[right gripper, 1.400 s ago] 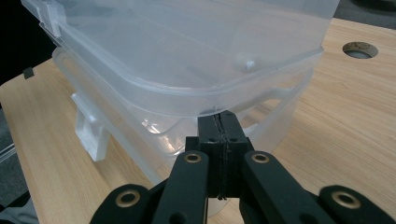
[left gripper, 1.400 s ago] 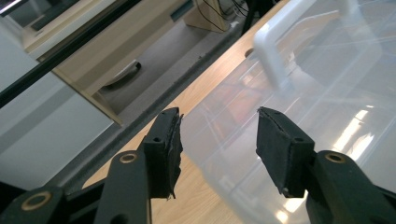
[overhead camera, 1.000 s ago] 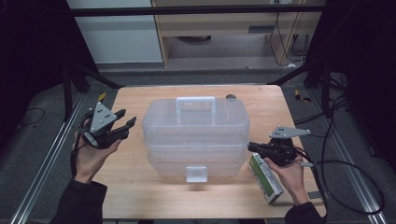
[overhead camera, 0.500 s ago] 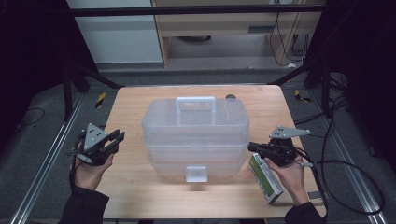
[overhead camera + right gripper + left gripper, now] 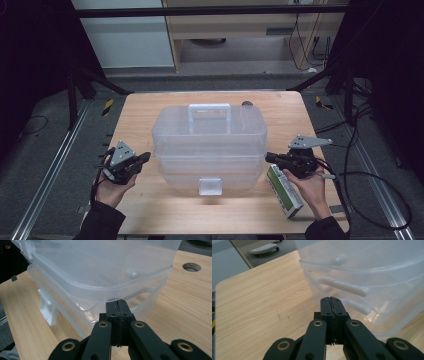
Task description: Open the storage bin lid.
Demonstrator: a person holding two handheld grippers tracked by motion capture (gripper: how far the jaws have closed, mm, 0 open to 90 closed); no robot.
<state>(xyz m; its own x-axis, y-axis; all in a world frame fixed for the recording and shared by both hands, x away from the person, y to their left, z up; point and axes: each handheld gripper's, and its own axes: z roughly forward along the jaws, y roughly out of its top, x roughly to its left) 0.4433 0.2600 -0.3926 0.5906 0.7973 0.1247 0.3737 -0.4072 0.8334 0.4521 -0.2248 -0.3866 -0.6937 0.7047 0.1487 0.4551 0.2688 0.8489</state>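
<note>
Care at both ends of the clear plastic storage box (image 5: 209,145) seems the heart of this step, which looks like a two-sided approach to its lid or side catches: each gripper would do well to come in level with the seam between lid and base, open only once it is just beside the wall, and act together with the other so the box does not skid across the desk (image 5: 150,210). The left gripper (image 5: 141,159) hangs near the box's left end with its jaws clenched on nothing, pads pressed flat together in the left gripper view (image 5: 331,305). The right gripper (image 5: 269,157) sits just beside the right end, likewise clenched and empty, its tip close under the lid's rim in the right gripper view (image 5: 117,307). The box stands in the middle of the desk, its handle (image 5: 209,111) toward the far edge and a white front latch (image 5: 210,185) toward the near edge. It is translucent, tiered, round-cornered, and appears empty. A green-and-white carton (image 5: 284,190) lies by the near right corner, under the person's right hand (image 5: 310,187).
</note>
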